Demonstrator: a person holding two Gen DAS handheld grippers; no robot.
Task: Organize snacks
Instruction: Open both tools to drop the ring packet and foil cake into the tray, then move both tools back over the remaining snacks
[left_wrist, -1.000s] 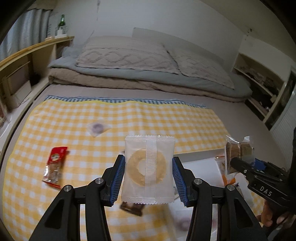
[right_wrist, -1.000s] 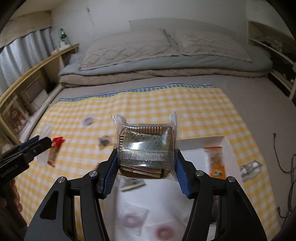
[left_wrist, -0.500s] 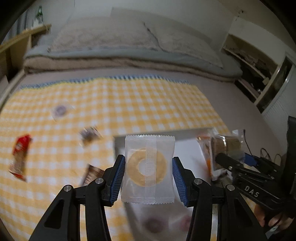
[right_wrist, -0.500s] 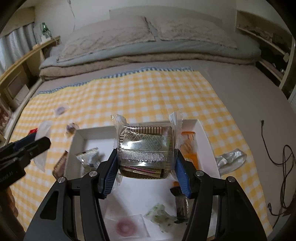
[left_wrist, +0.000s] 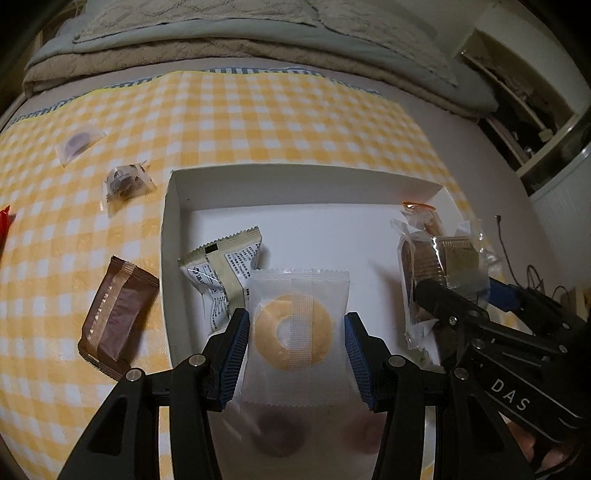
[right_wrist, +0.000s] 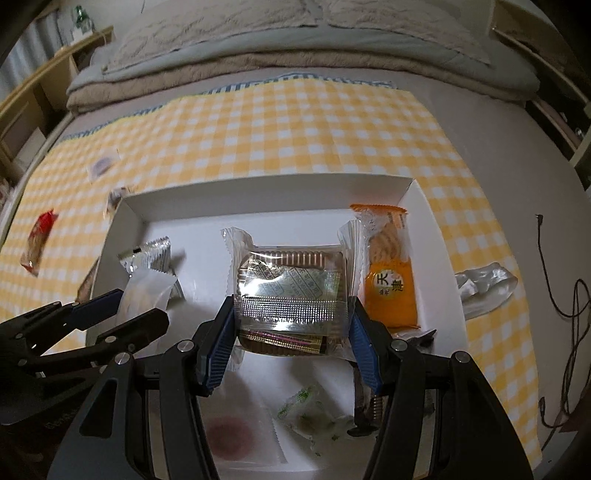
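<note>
My left gripper is shut on a clear packet with a yellow ring snack and holds it over the near part of the white box. My right gripper is shut on a clear pack of brown biscuits with a silver sachet, over the box's middle. Each gripper shows in the other's view: the right one with its biscuit pack, the left one with its ring packet.
In the box lie a silver-beige packet, an orange cracker packet and several clear packets near the front. On the yellow checked cloth lie a brown packet, two small clear sweets, a red packet and a crumpled wrapper.
Both grippers have moved forward and down over the white box, still holding their packets. The box now fills the middle of both views.
</note>
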